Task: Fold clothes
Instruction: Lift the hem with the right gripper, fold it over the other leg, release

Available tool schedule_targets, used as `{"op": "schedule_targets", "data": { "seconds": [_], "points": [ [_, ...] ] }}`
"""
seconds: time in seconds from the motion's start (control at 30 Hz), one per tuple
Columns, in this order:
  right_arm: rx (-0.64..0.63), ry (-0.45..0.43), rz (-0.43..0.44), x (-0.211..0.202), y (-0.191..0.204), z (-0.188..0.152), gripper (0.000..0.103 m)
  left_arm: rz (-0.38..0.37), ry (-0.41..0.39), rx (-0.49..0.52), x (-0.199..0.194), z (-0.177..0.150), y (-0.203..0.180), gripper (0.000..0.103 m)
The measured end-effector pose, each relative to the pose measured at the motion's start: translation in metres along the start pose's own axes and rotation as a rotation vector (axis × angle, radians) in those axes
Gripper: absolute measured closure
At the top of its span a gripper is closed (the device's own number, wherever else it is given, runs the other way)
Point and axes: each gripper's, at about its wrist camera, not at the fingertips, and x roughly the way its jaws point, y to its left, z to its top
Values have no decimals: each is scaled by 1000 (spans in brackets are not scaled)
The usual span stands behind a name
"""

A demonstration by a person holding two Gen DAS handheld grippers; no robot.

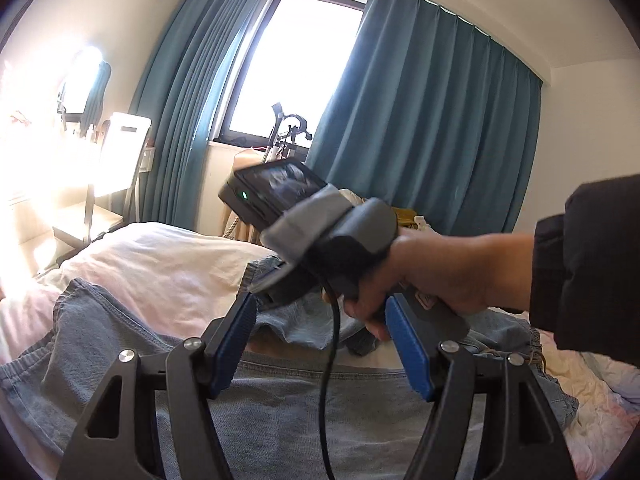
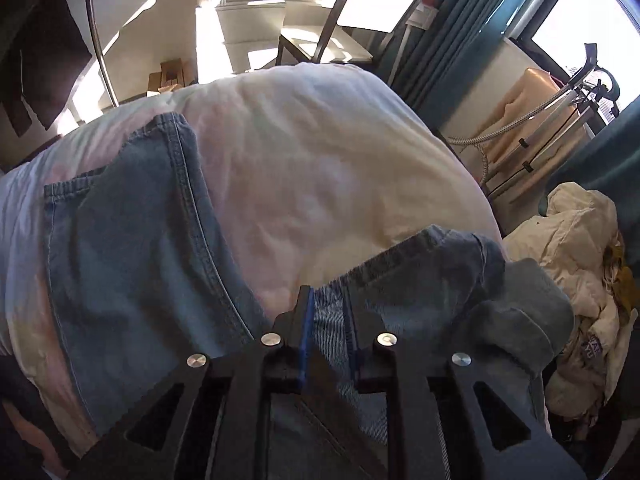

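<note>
The blue denim garment [image 2: 132, 240] is lying spread across the pale quilt [image 2: 320, 152] on the bed, one long stitched edge running up over the hump of the bedding. Down at the near end, the right gripper [image 2: 328, 304] is pointing steeply down at a fold of that denim, its blue pads standing narrowly apart with striped cloth showing between them; whether the pads are actually pressing on the fabric is hard to call from this angle. Over on the left wrist view, the left gripper [image 1: 324, 340] is hovering with its jaws standing wide and nothing caught between them, the denim waistband [image 1: 280, 364] stretching flat beneath. Beyond those jaws, the person's right hand [image 1: 432, 276] in a dark sleeve [image 1: 588, 260] is gripping the other tool's handle, a black cable [image 1: 334, 360] trailing down from it. Behind, teal curtains [image 1: 420, 112] are framing a bright window [image 1: 288, 64], and a heap of cream clothing [image 2: 568, 248] is sitting beside the bed.
</note>
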Motion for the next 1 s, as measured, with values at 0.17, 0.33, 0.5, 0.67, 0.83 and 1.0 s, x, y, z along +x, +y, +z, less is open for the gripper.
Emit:
{"op": "schedule_targets", "data": {
  "seconds": [0.17, 0.33, 0.5, 0.67, 0.83, 1.0],
  "points": [
    [-86, 50, -61, 30, 4, -35, 59, -5, -12, -22, 0, 1, 4, 34],
    [-139, 69, -170, 54, 12, -41, 55, 2, 5, -13, 7, -1, 0, 34],
    [-96, 48, -224, 63, 15, -37, 73, 16, -22, -14, 3, -1, -2, 34],
    [112, -52, -130, 39, 6, 4, 96, 16, -89, -16, -11, 0, -7, 34],
    [170, -231, -25, -8, 13, 57, 98, 53, -164, -14, -24, 2, -6, 34],
    [134, -289, -32, -38, 27, 113, 98, 67, -170, -104, -27, 5, 14, 34]
  ]
}}
